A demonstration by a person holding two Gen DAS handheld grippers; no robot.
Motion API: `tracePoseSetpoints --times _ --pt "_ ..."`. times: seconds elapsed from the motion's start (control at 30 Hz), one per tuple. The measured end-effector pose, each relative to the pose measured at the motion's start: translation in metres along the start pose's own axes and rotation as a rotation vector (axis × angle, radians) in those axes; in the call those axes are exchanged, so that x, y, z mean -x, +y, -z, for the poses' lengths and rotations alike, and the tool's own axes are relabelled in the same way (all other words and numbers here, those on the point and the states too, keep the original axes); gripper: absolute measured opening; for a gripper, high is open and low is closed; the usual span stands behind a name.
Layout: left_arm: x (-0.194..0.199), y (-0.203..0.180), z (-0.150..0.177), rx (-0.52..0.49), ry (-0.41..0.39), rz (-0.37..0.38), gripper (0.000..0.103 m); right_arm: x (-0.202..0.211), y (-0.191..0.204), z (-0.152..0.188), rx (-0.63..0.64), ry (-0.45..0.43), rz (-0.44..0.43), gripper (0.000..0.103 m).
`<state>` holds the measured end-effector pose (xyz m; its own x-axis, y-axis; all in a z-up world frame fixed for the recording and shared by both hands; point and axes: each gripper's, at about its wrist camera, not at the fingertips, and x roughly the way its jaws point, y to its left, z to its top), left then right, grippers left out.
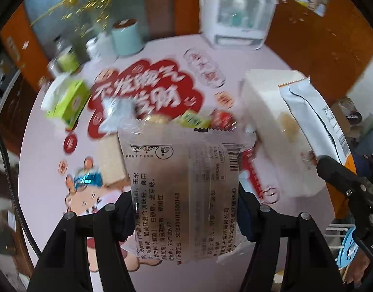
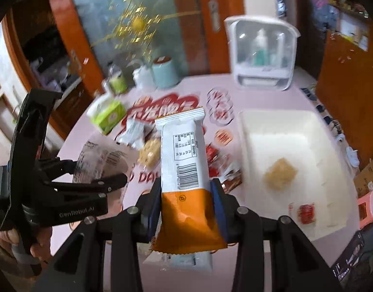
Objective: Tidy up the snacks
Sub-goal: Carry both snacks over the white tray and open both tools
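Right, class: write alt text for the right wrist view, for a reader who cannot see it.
The right tongs grip a white-and-orange snack bar above a pink table. To the right sits a white bin holding two snacks; at left, the left tongs hold a clear packet.

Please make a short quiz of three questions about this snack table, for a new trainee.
1. True or false: the white plastic bin on the pink tablecloth already holds snacks.
2. Which gripper holds the white and orange snack bar wrapper: A) left gripper B) right gripper
3. Fill in: the left gripper is shut on a ____ plastic snack packet with black print.

Key: 1 true; 2 B; 3 clear
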<state>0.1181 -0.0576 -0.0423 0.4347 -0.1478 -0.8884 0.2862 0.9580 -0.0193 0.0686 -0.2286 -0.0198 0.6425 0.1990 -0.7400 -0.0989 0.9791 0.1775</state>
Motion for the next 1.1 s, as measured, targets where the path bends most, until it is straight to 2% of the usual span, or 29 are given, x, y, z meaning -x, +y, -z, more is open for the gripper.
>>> tracePoseSetpoints --times 0.17,0.4,0.6,0.73,0.83,1.1 --pt "0.020 -0.036 -0.025 -0.070 -0.073 0.025 0.065 0.026 -0.025 -0.004 -0.050 -0.072 0.043 0.039" --pt "0.043 -0.080 -0.065 -0.126 -0.177 0.064 0.065 0.053 -0.070 -0.013 -0.126 -0.170 0.150 0.039" --pt "0.053 -0.136 -0.100 -0.201 -0.265 0.106 0.065 0.066 -0.106 -0.023 -0.180 -0.240 0.235 0.039" --pt "0.051 -0.169 -0.121 -0.231 -0.319 0.124 0.065 0.063 -0.131 -0.027 -0.204 -0.251 0.287 0.040" --pt "0.037 -0.187 -0.133 -0.229 -0.311 0.136 0.065 0.059 -0.146 -0.025 -0.226 -0.240 0.311 0.040" --pt "-0.038 -0.215 -0.145 -0.214 -0.165 0.120 0.065 0.028 -0.174 -0.009 -0.245 -0.149 0.323 0.040"
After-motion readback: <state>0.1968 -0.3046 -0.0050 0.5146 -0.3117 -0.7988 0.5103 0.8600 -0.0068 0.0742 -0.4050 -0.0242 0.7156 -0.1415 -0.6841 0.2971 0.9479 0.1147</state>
